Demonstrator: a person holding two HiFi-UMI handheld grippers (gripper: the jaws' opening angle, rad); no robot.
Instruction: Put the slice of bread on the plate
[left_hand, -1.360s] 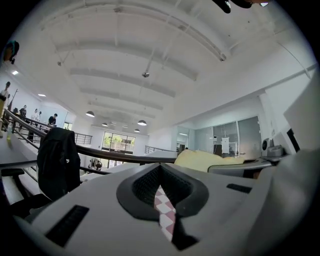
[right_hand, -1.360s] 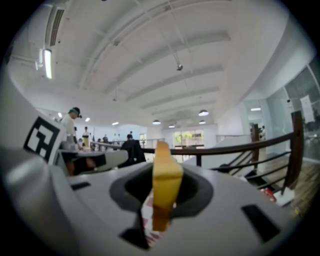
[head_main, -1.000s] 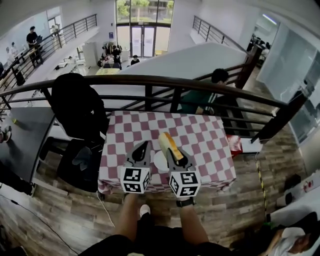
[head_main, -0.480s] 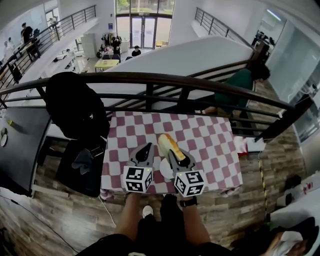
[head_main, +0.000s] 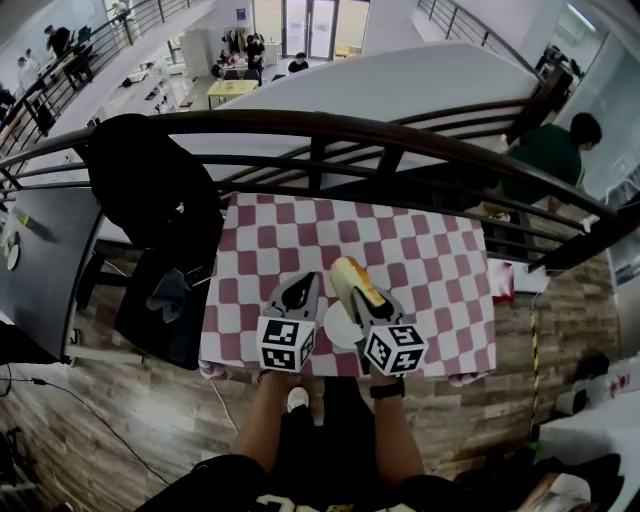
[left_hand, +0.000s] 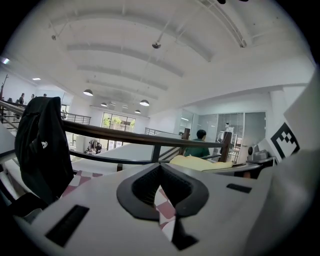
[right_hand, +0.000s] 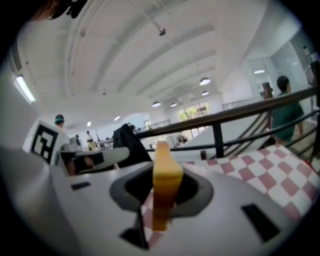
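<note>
While clamping slice of bread (head_main: 348, 278) edge-up in right gripper (head_main: 365, 305), hovering over white plate (head_main: 336, 325), likely for laying flat, with left gripper (head_main: 306, 283) pinched shut, empty, alongside.

L hand-held gripper (head_main: 303, 284) closed, R one (head_main: 354, 294) clamped

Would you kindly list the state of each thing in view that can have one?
plate: flat on the table, visible part bare, rest hidden under the right gripper.
right gripper: shut on the slice of bread.
slice of bread: held on edge between the jaws, not on the plate.
left gripper: jaws together, nothing between them.
black jacket: hanging draped beside the table.
</note>
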